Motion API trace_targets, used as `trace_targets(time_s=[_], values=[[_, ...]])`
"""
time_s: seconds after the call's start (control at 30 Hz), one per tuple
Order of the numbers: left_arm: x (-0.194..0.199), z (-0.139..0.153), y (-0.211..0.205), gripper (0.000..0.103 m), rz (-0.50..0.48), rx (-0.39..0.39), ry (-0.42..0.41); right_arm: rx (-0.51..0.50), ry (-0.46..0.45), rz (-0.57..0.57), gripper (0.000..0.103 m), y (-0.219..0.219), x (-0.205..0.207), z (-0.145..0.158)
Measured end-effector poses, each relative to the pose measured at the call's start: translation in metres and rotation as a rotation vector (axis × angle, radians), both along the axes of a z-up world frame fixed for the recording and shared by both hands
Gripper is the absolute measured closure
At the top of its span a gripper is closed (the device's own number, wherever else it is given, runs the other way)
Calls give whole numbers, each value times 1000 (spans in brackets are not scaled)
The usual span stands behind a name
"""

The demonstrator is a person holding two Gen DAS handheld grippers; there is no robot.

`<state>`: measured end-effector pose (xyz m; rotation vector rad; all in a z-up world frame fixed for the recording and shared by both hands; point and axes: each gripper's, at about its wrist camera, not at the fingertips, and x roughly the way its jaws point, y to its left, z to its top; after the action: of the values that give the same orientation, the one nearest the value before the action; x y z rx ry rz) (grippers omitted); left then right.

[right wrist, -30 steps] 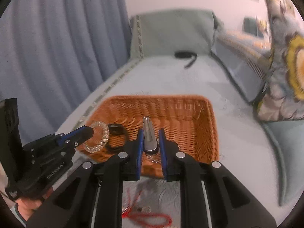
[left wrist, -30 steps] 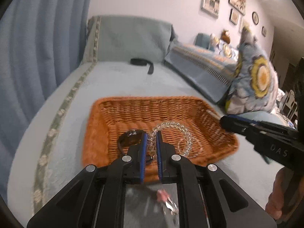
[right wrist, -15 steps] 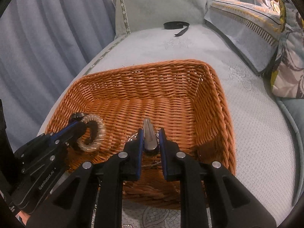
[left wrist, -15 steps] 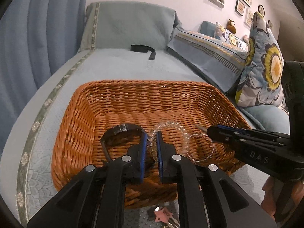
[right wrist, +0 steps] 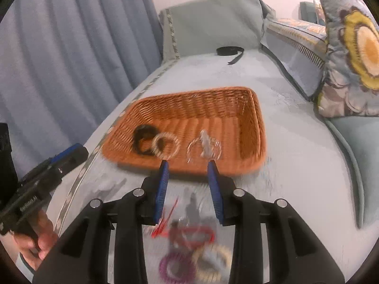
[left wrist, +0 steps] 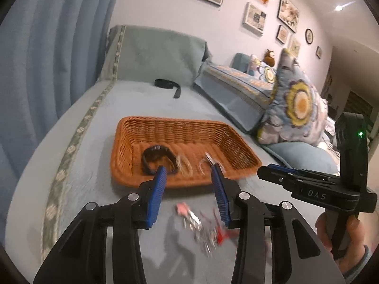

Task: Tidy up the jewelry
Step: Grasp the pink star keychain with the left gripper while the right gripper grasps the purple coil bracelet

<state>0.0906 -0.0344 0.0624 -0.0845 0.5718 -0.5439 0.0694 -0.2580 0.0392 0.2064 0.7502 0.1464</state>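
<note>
Now both claws are off the orange wicker basket (right wrist: 251, 118), which earlier had them over it pinching pieces. We see the left claw (left wrist: 188, 177) and right claw (right wrist: 188, 172) opening, nothing between either pair. Released pieces lie inside the basket: black band (right wrist: 143, 139), clear beaded bracelet (right wrist: 165, 145), silver clip on thin clear rings (right wrist: 205, 143). Nearer us than the basket, red cord (right wrist: 189, 233), purple coil ring (right wrist: 174, 268) and pale ring (right wrist: 213, 260) wait on the bed (right wrist: 296, 153); those go next, we judge.
</note>
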Motion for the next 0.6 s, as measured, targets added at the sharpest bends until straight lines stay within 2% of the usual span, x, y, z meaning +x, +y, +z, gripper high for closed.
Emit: trace_targets(time_s=[0.13, 0.3, 0.43, 0.6], values=[[-37, -4, 19, 64, 2, -22, 8, -4, 5, 9, 72, 12, -41, -6], [-66, -22, 36, 64, 20, -41, 27, 9, 32, 14, 72, 28, -83, -29], [-70, -45, 39, 64, 14, -46, 69, 4, 54, 4, 72, 34, -104, -50], [-63, -70, 33, 64, 13, -30, 131, 39, 89, 3, 72, 32, -101, -65]])
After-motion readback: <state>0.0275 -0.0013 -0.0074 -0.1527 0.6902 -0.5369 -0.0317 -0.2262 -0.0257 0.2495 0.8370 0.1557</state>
